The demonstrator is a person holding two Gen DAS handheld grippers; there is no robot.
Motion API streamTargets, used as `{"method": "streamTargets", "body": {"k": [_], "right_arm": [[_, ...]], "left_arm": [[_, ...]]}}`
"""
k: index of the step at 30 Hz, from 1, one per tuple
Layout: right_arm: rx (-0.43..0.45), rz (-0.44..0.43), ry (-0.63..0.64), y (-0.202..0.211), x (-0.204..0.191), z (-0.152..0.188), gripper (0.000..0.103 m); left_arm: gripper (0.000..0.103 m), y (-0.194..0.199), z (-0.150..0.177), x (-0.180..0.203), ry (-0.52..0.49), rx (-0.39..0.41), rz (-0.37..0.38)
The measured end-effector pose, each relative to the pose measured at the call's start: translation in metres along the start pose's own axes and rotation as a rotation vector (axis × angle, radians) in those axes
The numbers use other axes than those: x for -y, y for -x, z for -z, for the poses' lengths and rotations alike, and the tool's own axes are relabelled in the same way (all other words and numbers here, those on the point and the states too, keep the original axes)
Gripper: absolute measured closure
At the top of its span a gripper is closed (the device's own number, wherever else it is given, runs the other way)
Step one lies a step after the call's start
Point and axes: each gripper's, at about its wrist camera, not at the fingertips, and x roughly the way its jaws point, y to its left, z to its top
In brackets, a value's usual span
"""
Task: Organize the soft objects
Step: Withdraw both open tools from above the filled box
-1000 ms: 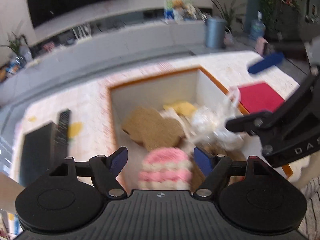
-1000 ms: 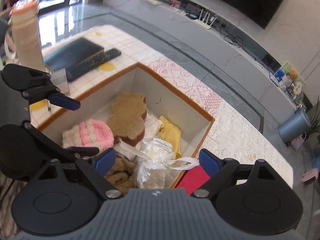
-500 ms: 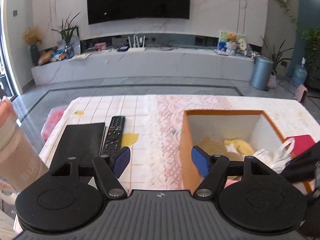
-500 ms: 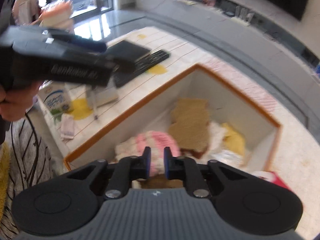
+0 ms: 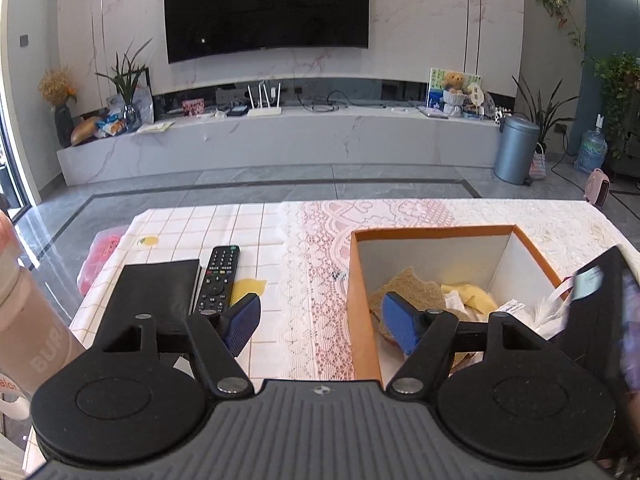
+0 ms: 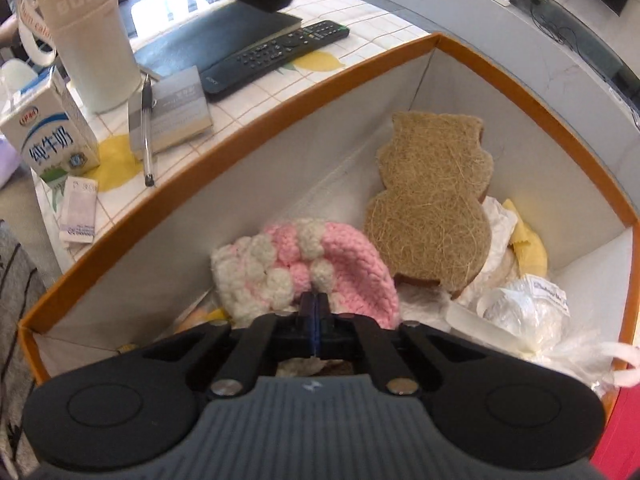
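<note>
Orange-rimmed cardboard box [image 6: 288, 118] w/ white inner walls is holding all the soft stuff rn. Right gripper [image 6: 316, 312] is down inside it, jaws clenched tight together, blue pads touching w/ no gap. Tips sit right at the near edge of the pink and white crocheted hat [image 6: 304, 268]; can't tell if any yarn is actually pinched between them or if they're just pressed against it.

Past the right jaws and a bit to the right, a brown loofah sponge [image 6: 432, 204] shaped like a gourd leans over white crumpled plastic. Yellow cloth [image 6: 528, 248] peeks out beyond that, near the far right wall. Knotted clear plastic bag [image 6: 528, 316] sits just right of the jaws.

Left gripper [image 5: 320, 322] is released, jaws spread wide, nothing between them. It's hanging above the table, tips straddling the box's left wall: right pad over the box interior, left pad over the checked tablecloth [image 5: 176, 228]. Lace tablecloth [image 5: 312, 248] runs btwn them.

Left of the left jaws: black TV remote [image 5: 218, 276] and a black notebook [image 5: 156, 292] side by side. From the right cam, off to the left outside the box, there's a milk carton [image 6: 48, 140], a pen [image 6: 147, 128] lying on a small grey booklet [image 6: 176, 108], and a beige tumbler [image 6: 86, 36].
</note>
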Motion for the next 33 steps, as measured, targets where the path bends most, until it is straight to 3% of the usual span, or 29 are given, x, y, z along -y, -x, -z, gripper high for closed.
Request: {"method": "streamTargets", "body": {"k": [1,5,7,9,14,17,21,25,29,33], "right_arm": [[0.043,0.011,-0.035,0.009,0.003,0.004,0.103],[0.186,0.051,-0.082,0.050,0.001,0.020,0.077],[0.234,0.073,-0.066,0.070,-0.003,0.028,0.074],[0.278,0.102,-0.068,0.091,-0.005,0.035,0.059],[0.421,0.274,-0.081,0.141,-0.015,0.056,0.032],[0.515,0.274,-0.183,0.168,-0.011,0.075,0.026],[0.602,0.301,-0.249,0.191,-0.009,0.103,0.010],[0.632,0.349,-0.292,0.203,-0.008,0.126,0.006],[0.654,0.344,-0.329,0.211,-0.005,0.144,0.005],[0.669,0.340,-0.352,0.211,-0.004,0.156,0.005]], "left_arm": [[0.017,0.002,0.000,0.002,-0.007,0.006,-0.002],[0.015,0.013,-0.004,0.010,-0.001,0.030,0.020],[0.015,0.022,-0.006,0.016,-0.002,0.047,0.033],[0.015,0.034,-0.009,0.024,-0.016,0.072,0.043],[0.013,0.076,-0.010,0.042,-0.006,0.202,0.031],[0.012,0.098,-0.004,0.048,0.021,0.258,0.038],[0.003,0.120,0.007,0.065,-0.020,0.330,-0.003],[0.000,0.129,0.022,0.084,-0.040,0.367,-0.035],[0.000,0.122,0.029,0.094,-0.004,0.326,0.029],[0.000,0.115,0.035,0.102,0.000,0.285,0.044]]}}
